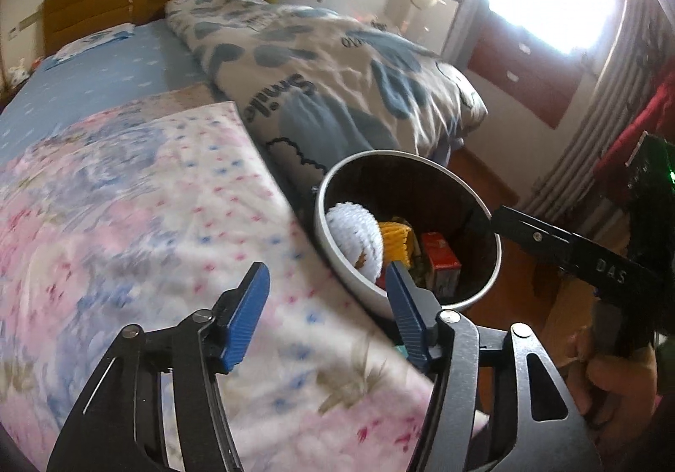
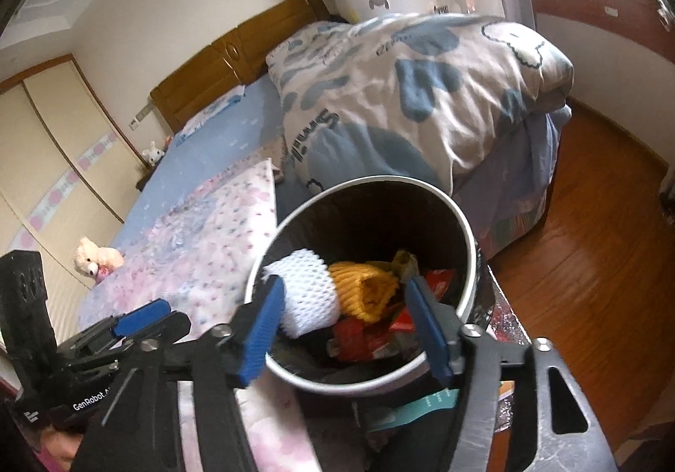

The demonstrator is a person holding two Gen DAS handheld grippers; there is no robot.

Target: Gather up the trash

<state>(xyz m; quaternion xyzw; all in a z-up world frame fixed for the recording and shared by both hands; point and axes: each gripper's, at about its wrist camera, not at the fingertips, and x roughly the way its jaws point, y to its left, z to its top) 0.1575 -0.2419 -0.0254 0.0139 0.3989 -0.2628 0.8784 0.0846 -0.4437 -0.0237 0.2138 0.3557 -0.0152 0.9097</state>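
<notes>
Both tongs released beside a bin of trash at the bed's edge.

The left gripper (image 1: 325, 314) hangs over the pink flowered blanket (image 1: 139, 219), blue pads apart, nothing between them. The right gripper (image 2: 346, 330) is above the bin (image 2: 270, 238), its jaws also apart and gripping nothing. Inside the bin lie a white foam net (image 2: 306, 292), a yellow foam net (image 2: 367, 290) touching it, and red wrappers (image 2: 363, 339). A blue-patterned quilt (image 2: 405, 92) is heaped on the bed behind the bin.
</notes>
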